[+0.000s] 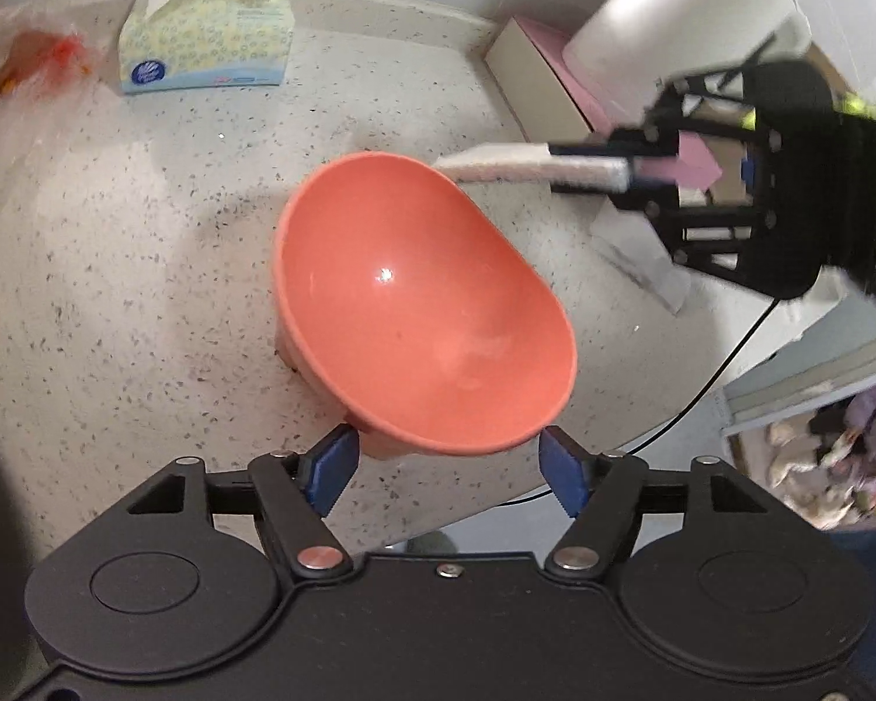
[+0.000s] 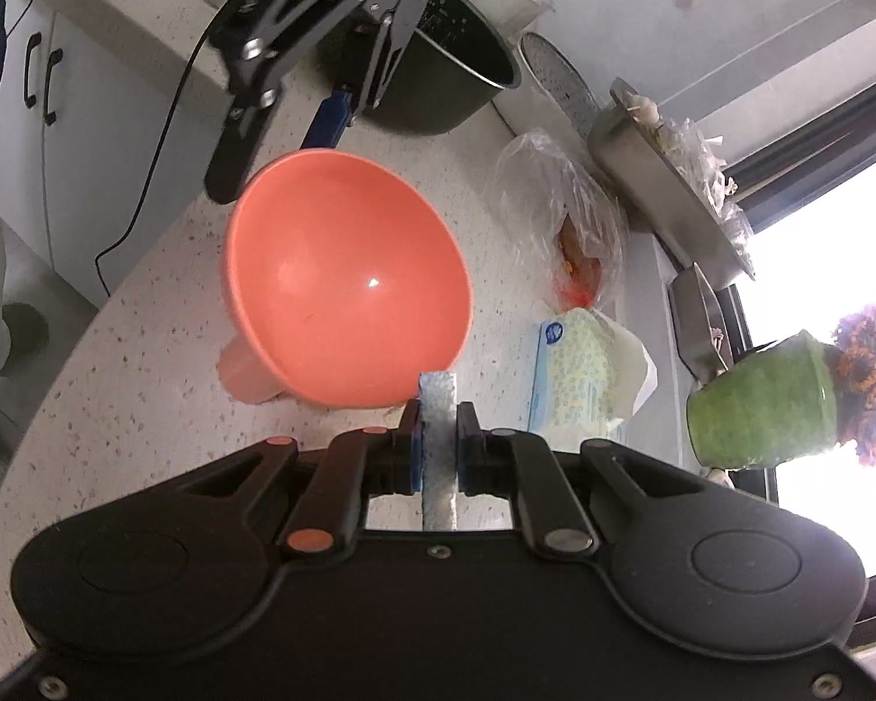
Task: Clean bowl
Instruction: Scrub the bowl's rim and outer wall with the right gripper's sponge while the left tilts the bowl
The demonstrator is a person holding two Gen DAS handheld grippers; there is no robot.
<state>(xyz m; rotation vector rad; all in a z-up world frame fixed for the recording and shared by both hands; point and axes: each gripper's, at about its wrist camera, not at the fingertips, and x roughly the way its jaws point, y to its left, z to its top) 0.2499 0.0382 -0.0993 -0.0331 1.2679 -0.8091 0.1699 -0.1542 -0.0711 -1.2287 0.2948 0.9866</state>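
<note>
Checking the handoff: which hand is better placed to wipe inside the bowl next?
Right: the right gripper is shut on the sponge beside the bowl; the left gripper is open.

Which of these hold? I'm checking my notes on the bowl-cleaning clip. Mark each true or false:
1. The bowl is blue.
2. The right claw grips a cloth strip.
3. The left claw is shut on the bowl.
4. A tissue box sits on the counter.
1. False: the bowl is salmon-orange.
2. True: the right claw is closed on a pale cloth strip.
3. False: the left claw stands open, its pads either side of the rim.
4. True: the tissue box sits on the speckled counter.
</note>
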